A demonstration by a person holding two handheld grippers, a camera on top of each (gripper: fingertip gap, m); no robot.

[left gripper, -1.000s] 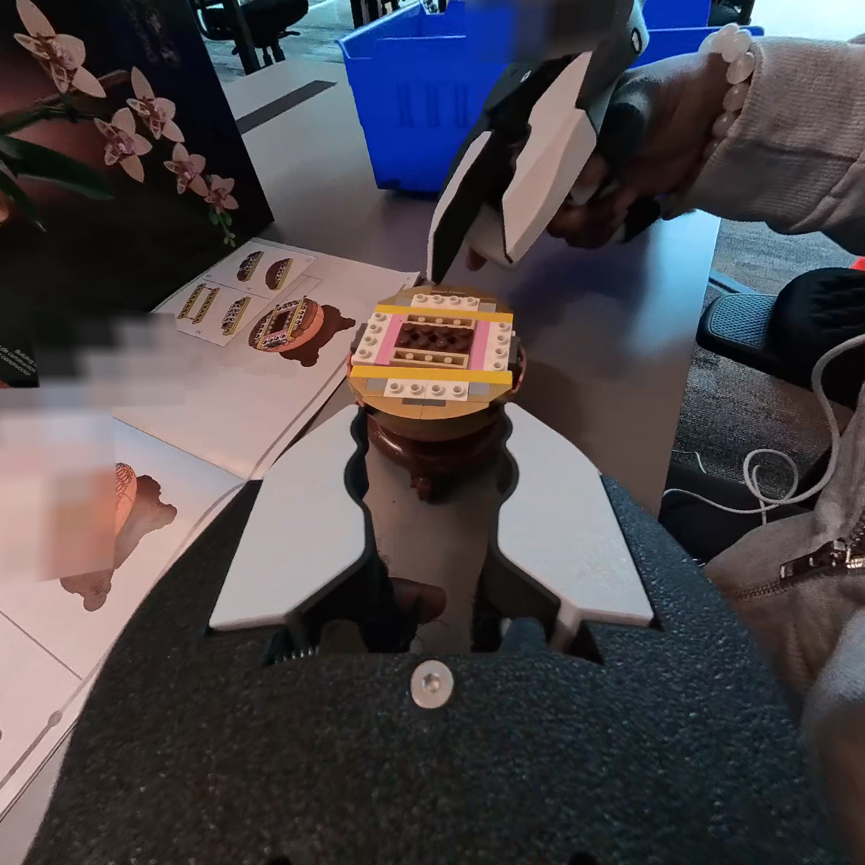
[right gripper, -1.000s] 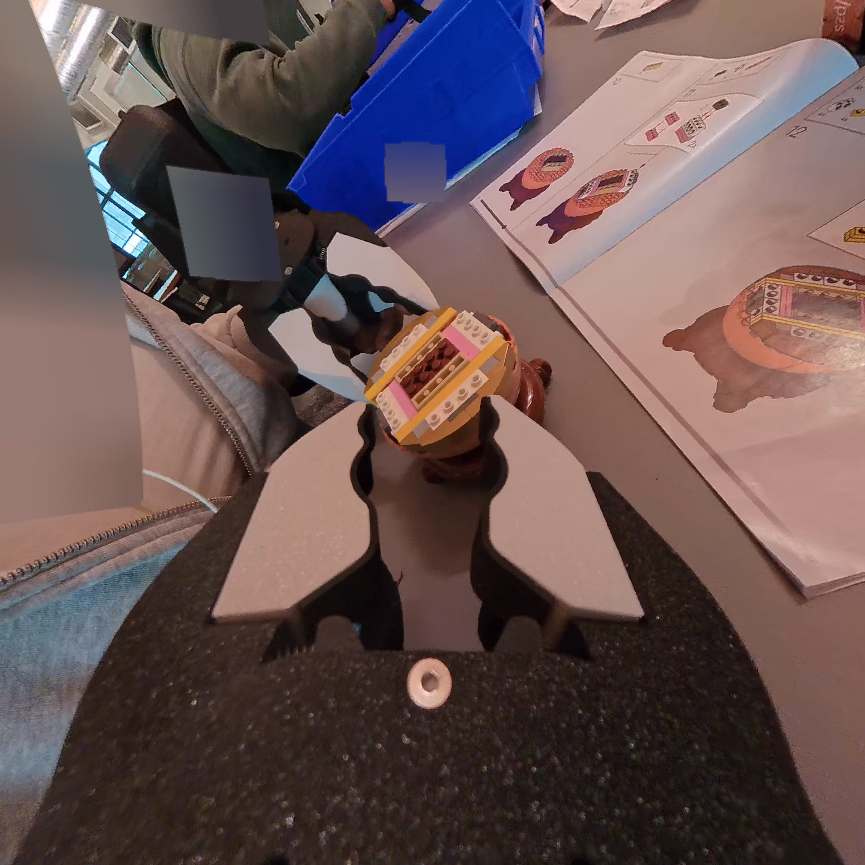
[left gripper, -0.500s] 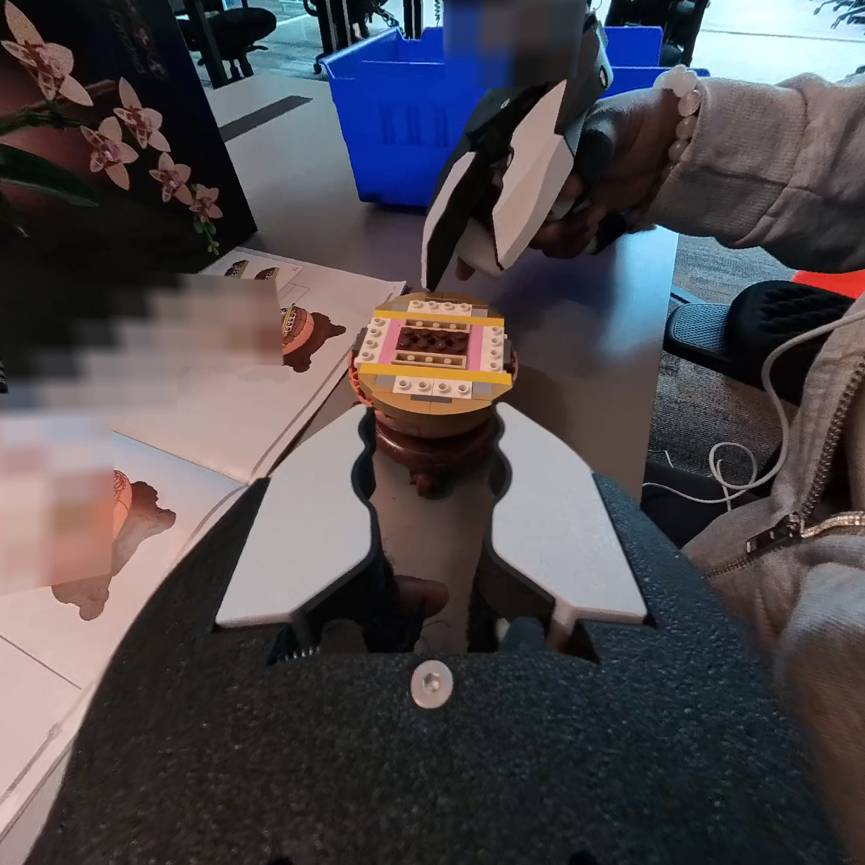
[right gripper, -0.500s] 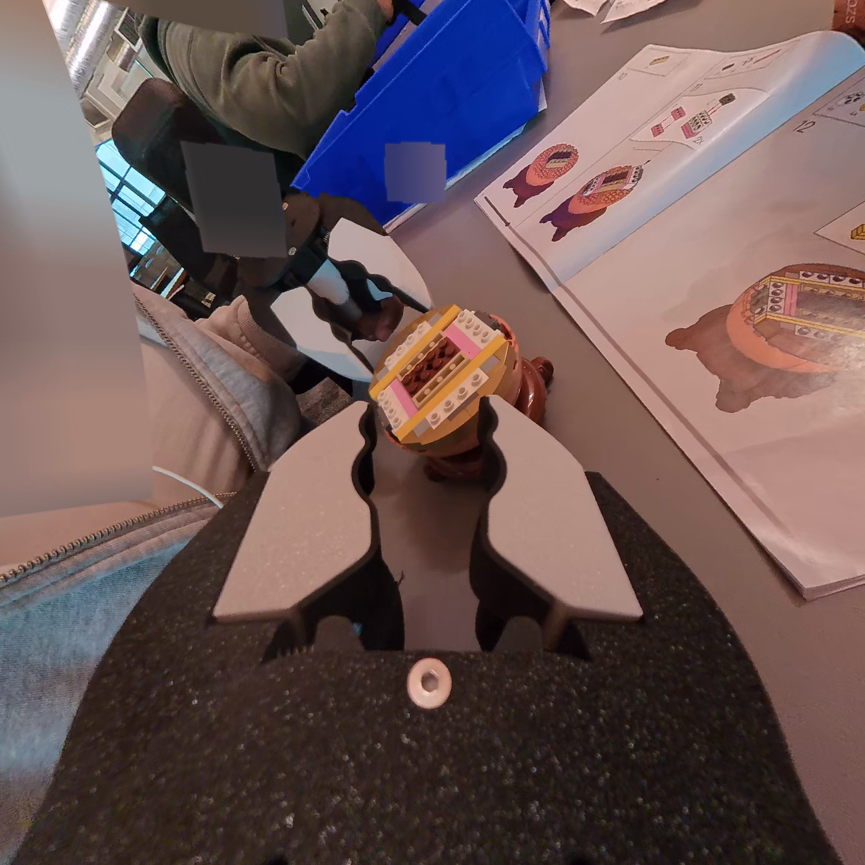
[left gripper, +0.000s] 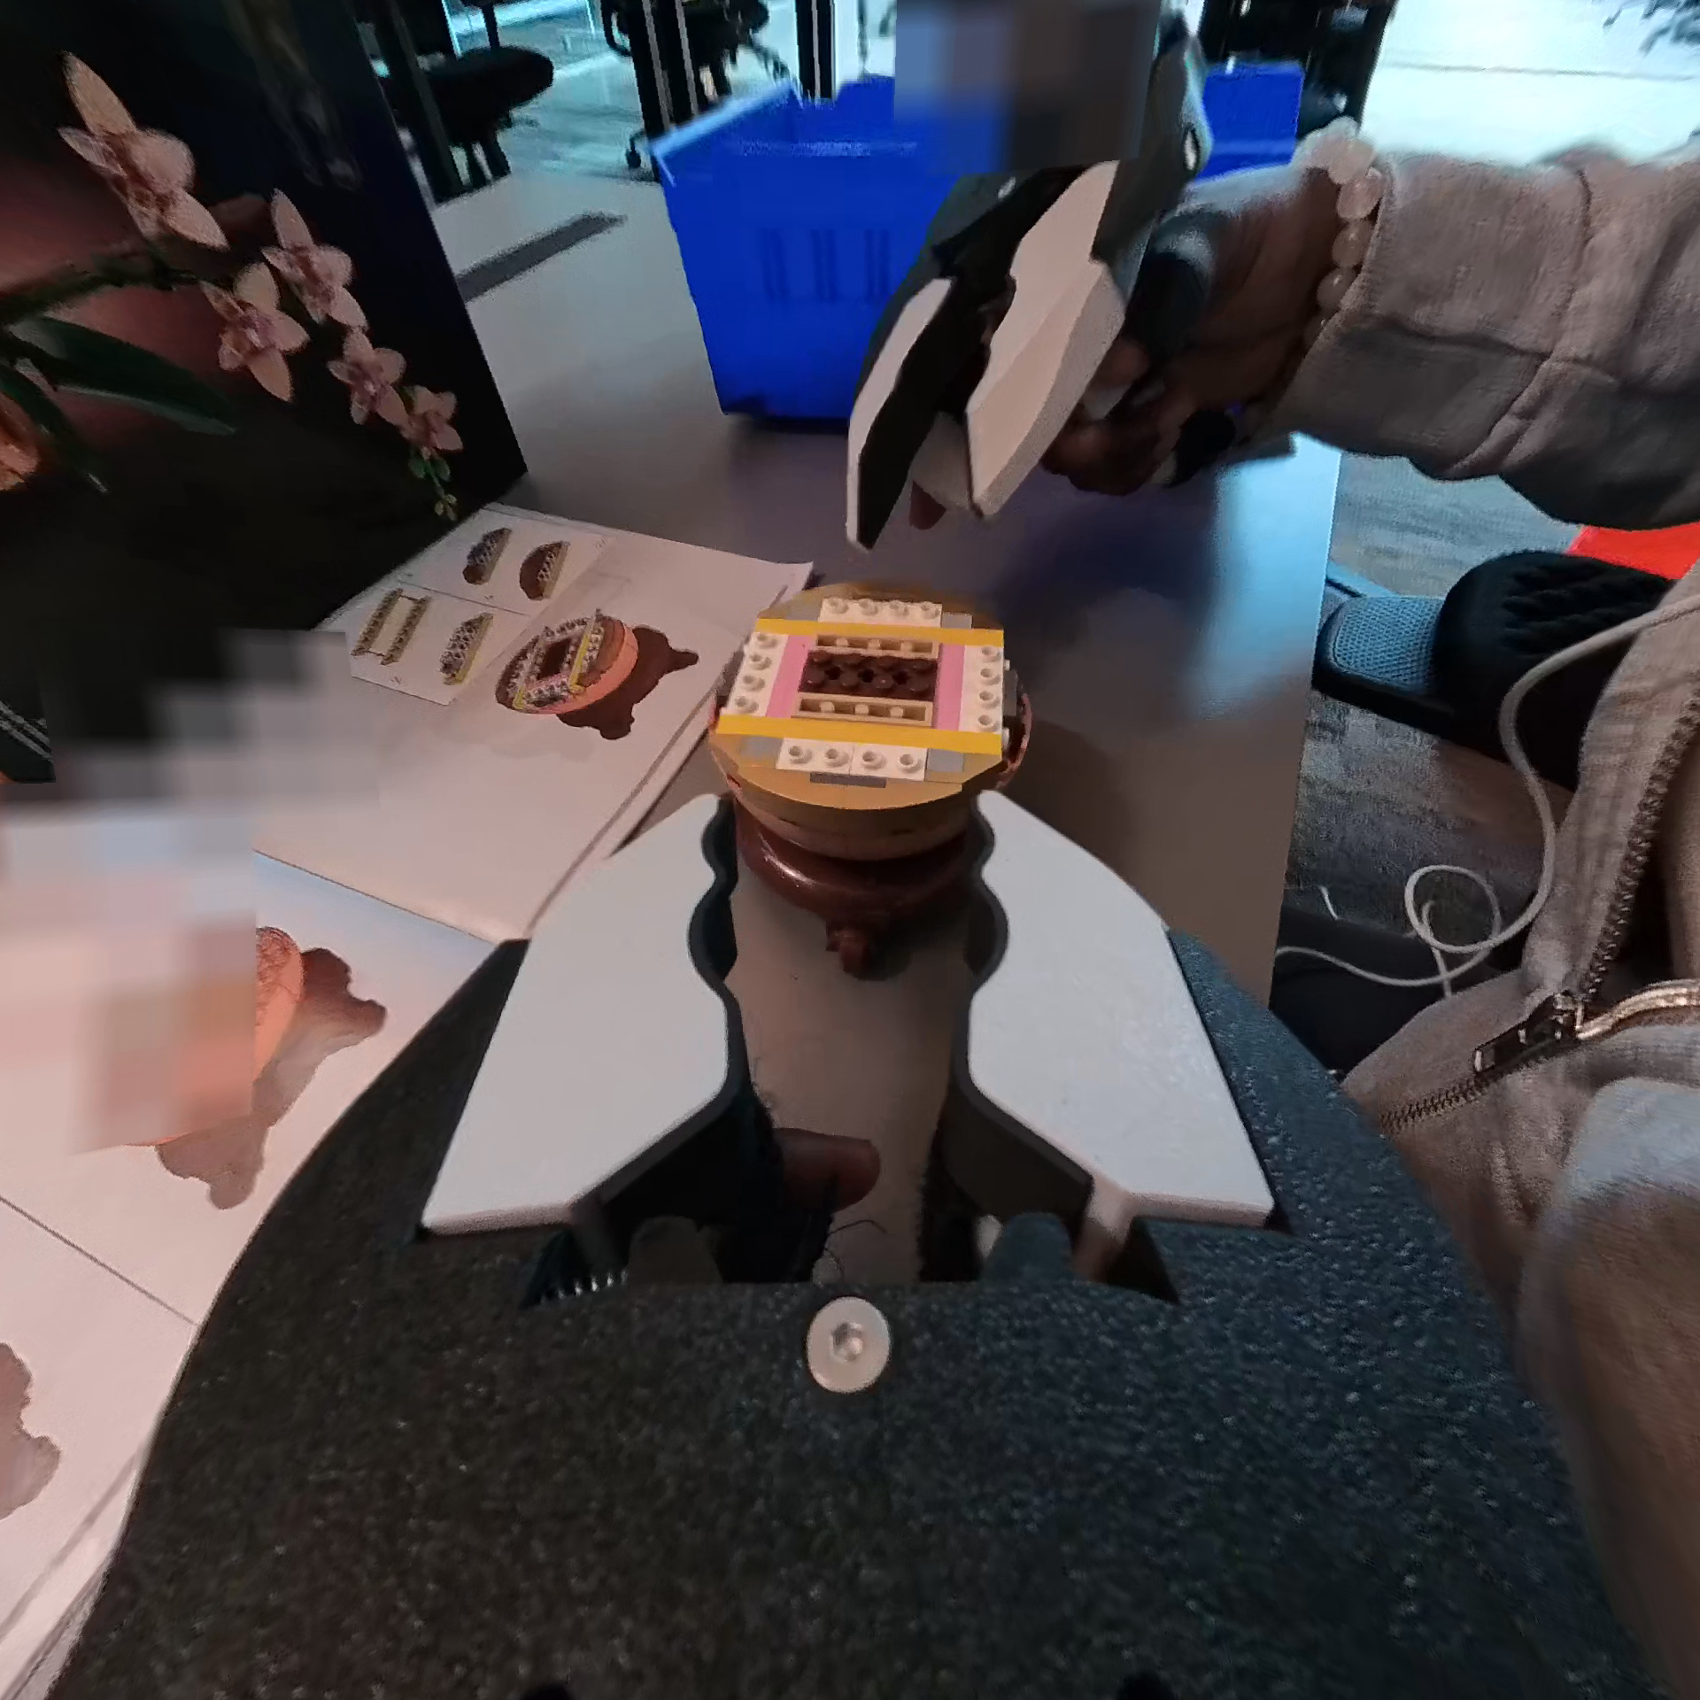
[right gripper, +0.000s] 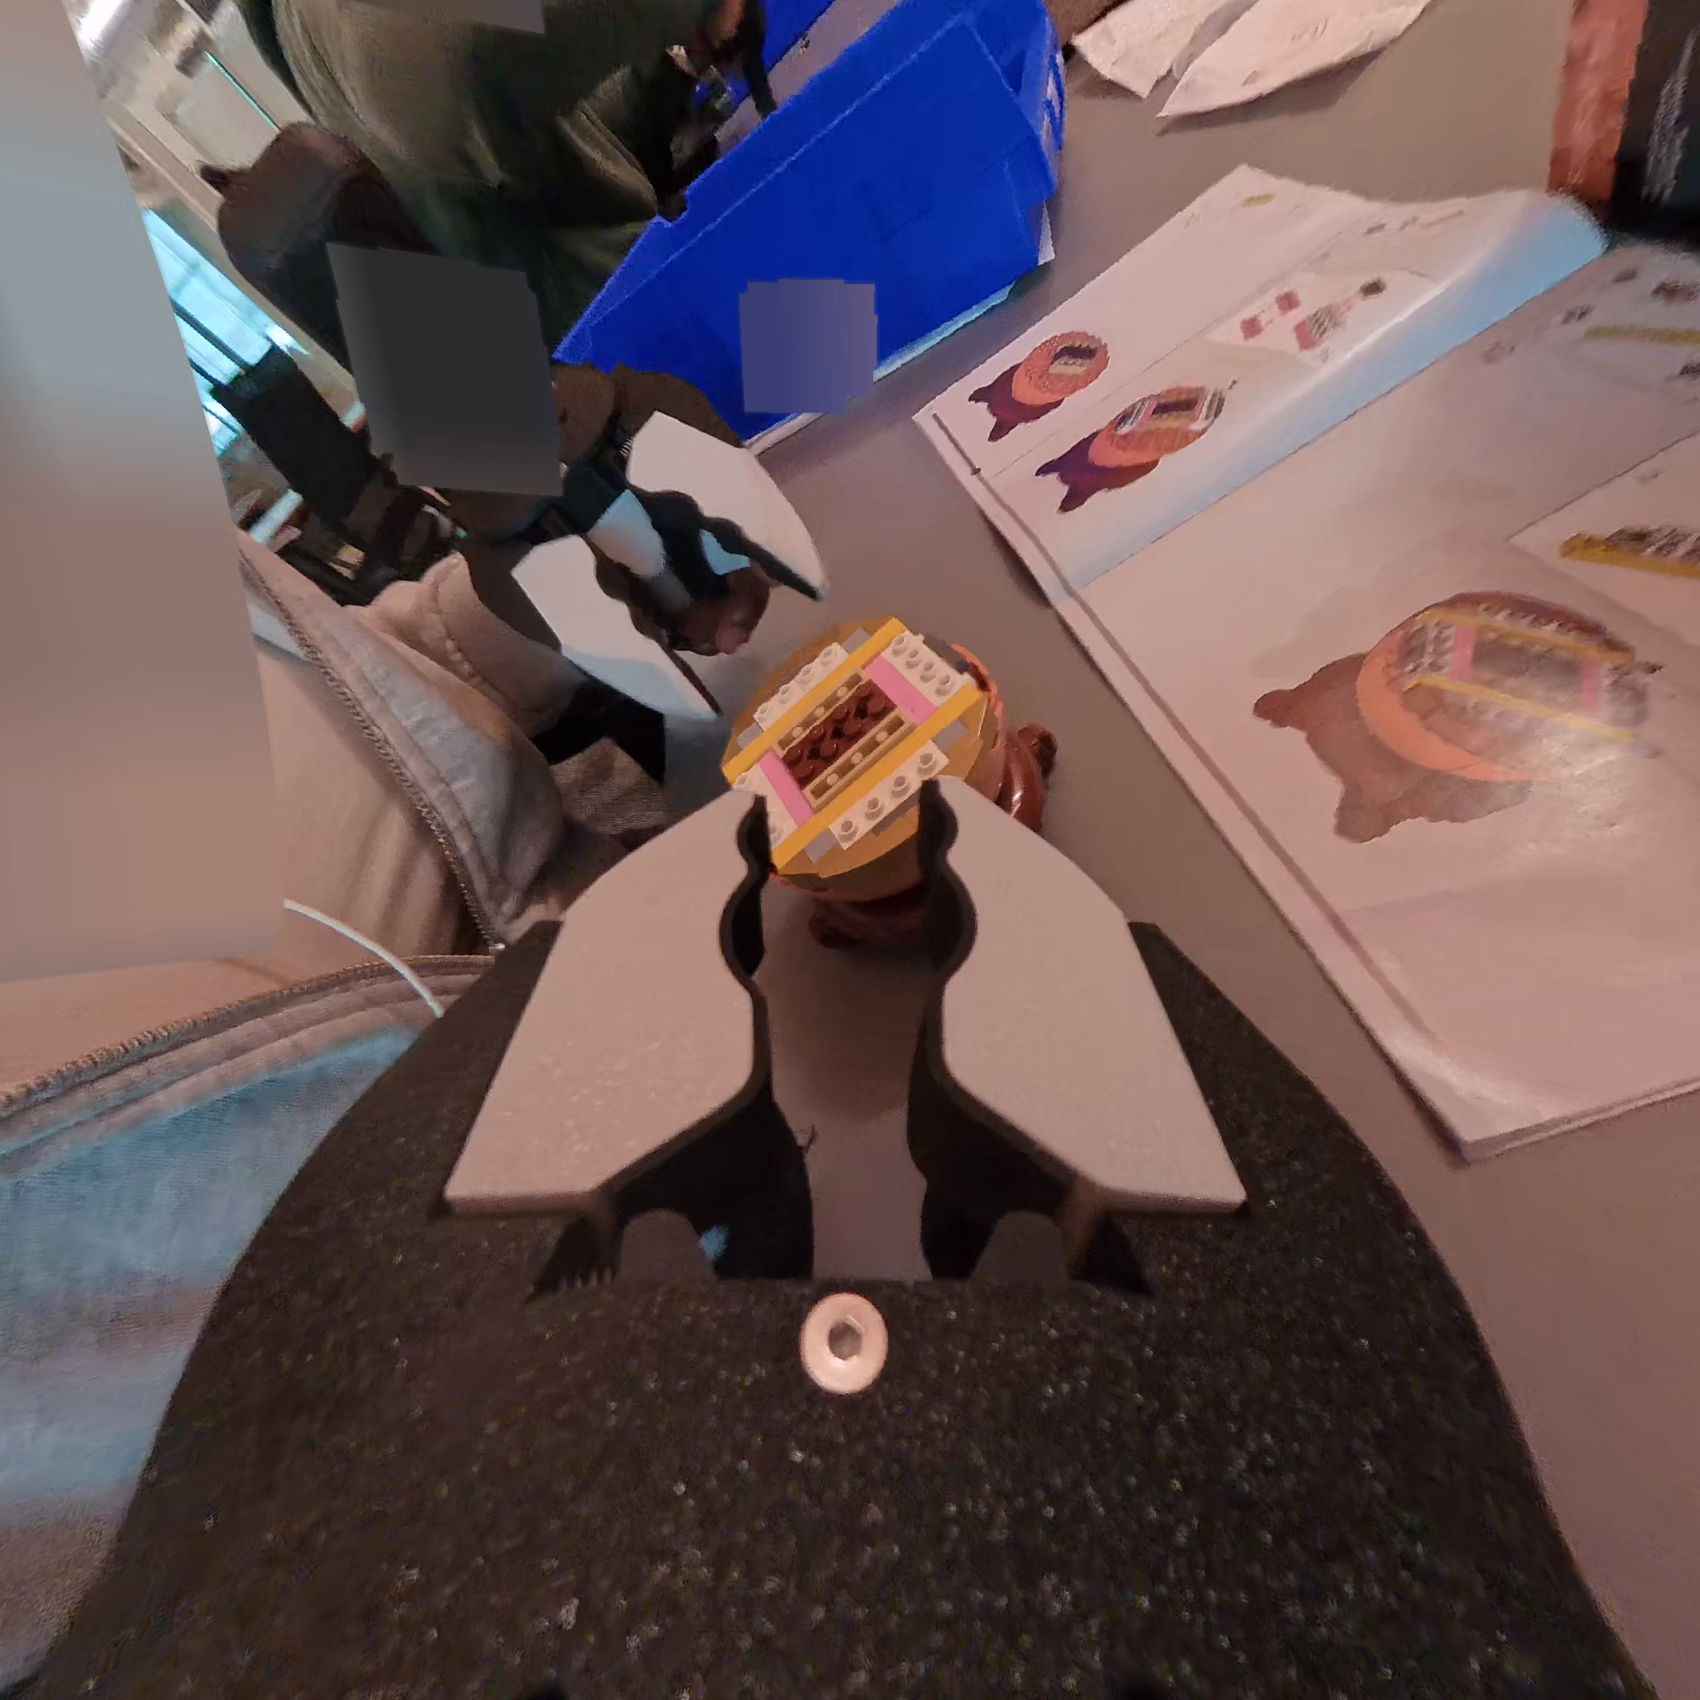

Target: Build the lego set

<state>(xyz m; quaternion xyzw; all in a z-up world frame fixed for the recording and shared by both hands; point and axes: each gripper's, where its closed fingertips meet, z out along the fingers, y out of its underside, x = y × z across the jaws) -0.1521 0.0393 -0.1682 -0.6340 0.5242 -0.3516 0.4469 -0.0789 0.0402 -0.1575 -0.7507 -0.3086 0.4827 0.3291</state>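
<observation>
The lego model (left gripper: 865,681) is a round tan pot top on a dark brown footed base, with white, yellow and pink plates framing a brown middle. It stands on the grey table. My left gripper (left gripper: 854,814) is open and empty, its tips either side of the brown base on the near side. My right gripper (left gripper: 920,529) hovers open just above the model's far edge, touching nothing. In the right wrist view the model (right gripper: 851,736) sits just beyond my open right gripper (right gripper: 842,805). The left gripper (right gripper: 762,648) shows behind it.
An open instruction booklet (left gripper: 570,736) lies left of the model and also shows in the right wrist view (right gripper: 1380,828). A blue bin (left gripper: 809,276) stands at the back. A dark box with an orchid picture (left gripper: 230,322) stands far left. The table edge (left gripper: 1288,736) is close on the right. The left gripper's tips are roughly 8 centimeters from the right gripper's.
My right gripper has lifted off the model's far edge and now hangs a little above it. The left gripper has drawn back slightly. The model has not moved.
</observation>
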